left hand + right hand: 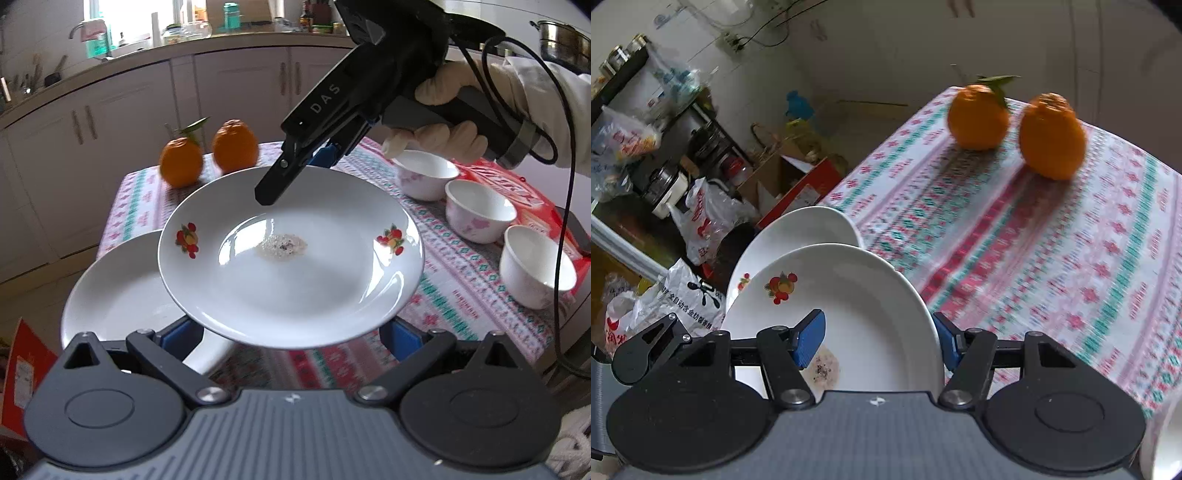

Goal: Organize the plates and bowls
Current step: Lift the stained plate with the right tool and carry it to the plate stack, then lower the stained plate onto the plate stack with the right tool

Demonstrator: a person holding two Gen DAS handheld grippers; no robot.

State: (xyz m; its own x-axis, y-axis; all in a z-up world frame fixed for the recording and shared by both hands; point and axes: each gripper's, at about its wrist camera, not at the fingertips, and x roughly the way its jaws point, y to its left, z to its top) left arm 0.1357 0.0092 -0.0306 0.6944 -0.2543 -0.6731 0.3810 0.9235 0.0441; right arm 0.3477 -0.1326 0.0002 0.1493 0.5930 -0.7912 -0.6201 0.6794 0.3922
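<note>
1. The right tongs (879,341) are clamped on the rim of the round white ceramic plate with fruit decals (291,254), held above the counter with the patterned cloth (1034,258), overlapping a second white plate (122,291) at the near left edge.
2. The left tongs (291,338) sit at the plate's near rim; whether their pads grip cannot be told.
3. Risks, as I judge them: the glazed rim may slip from the pads, crumbs at the plate's centre may spill if it tilts, and the lower plate overhangs the edge.
4. Three white cups (480,210) stand to the right.
5. Readable writing: "DAS" on the right tool's black body.
</note>
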